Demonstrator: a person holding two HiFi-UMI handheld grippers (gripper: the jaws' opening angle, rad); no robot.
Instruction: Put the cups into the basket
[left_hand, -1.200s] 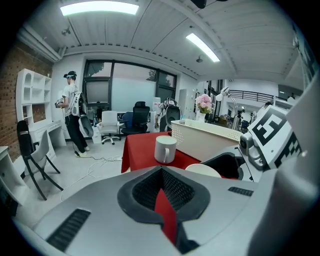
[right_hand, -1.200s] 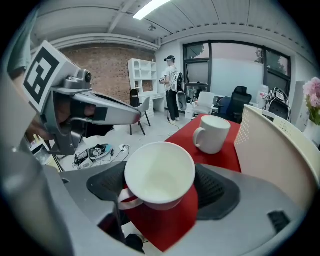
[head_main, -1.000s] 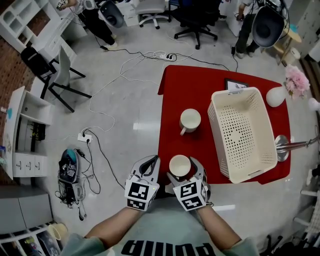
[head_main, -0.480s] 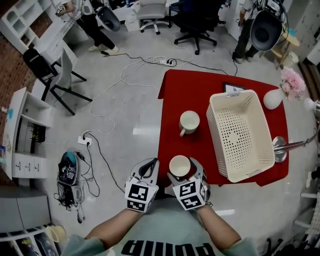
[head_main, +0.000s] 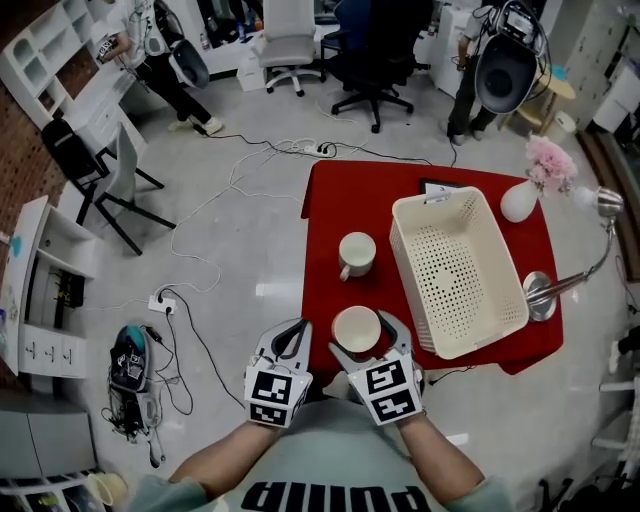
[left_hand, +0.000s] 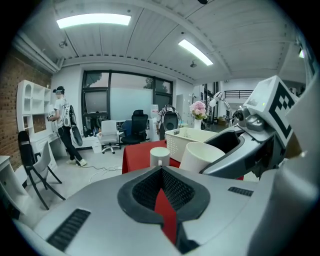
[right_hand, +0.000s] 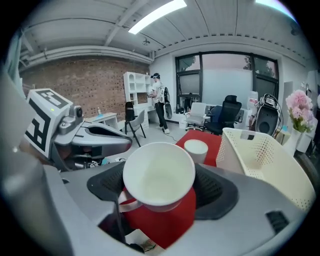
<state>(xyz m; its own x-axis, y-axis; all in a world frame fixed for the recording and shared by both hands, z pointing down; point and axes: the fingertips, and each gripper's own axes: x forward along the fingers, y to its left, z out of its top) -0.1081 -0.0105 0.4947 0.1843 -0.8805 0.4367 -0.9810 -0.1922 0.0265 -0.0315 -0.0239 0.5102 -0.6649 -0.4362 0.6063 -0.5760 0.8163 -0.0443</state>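
The near cup (right_hand: 159, 172) is pinched between the jaws of the right claw (head_main: 364, 338). It is held upright, mouth up, a hold judged suited to carrying it without tipping. Whether it is clear of the red counter (head_main: 330, 205) cannot be told. The left claw (left_hand: 161, 172), just left of the right claw, is pressed together and empty, and is judged to be parked aside. The 2nd cup (head_main: 356, 252) stands ahead of the right claw, untouched. The basket (head_main: 408, 270) lies ahead and to the right, open side up, with no cup in it.
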